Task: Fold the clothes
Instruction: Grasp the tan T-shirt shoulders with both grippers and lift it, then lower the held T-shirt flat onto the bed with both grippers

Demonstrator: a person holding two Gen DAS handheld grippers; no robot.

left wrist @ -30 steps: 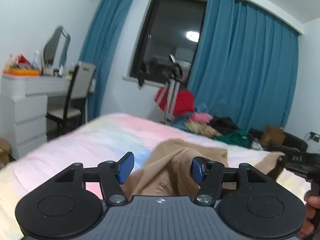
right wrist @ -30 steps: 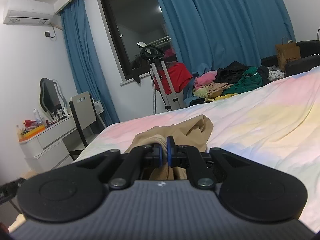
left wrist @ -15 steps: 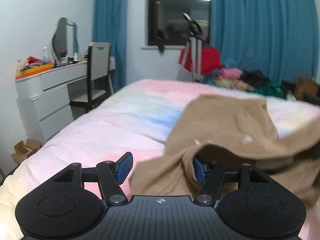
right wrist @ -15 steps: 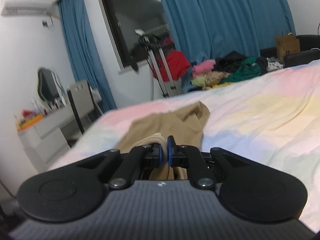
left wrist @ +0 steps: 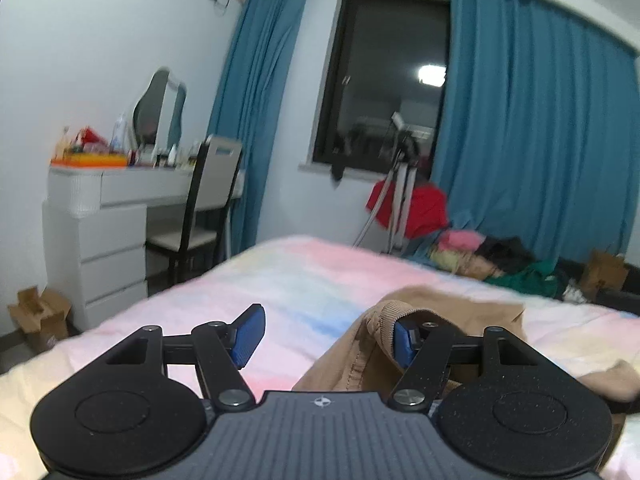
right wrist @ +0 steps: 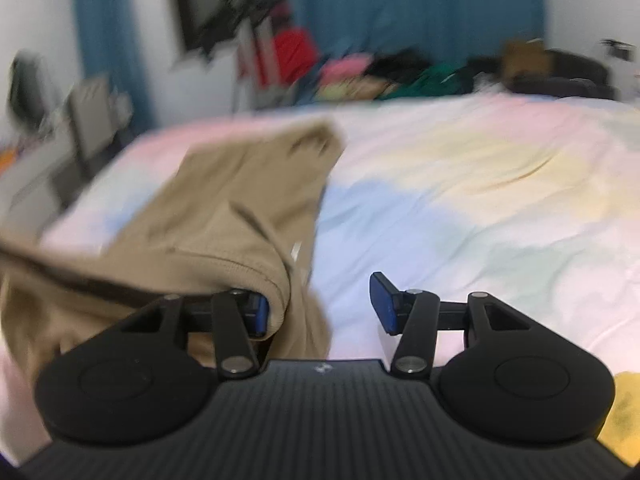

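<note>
Right gripper [right wrist: 320, 312] just popped open – left gripper [left wrist: 324, 338] gaping too, tan sweater [right wrist: 248, 200] draped over both inner fingers, lower left on bed [right wrist: 460, 184]. Imo regrip hem b4 folding.

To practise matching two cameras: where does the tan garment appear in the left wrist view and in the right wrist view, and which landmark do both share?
Left wrist: the tan garment lies lower right, its ribbed edge draped over the right finger of the open left gripper.
Right wrist: the tan garment fills the left, hanging over the left finger of the open right gripper.
Shared landmark: the red cloth on the stand by the window.
</note>
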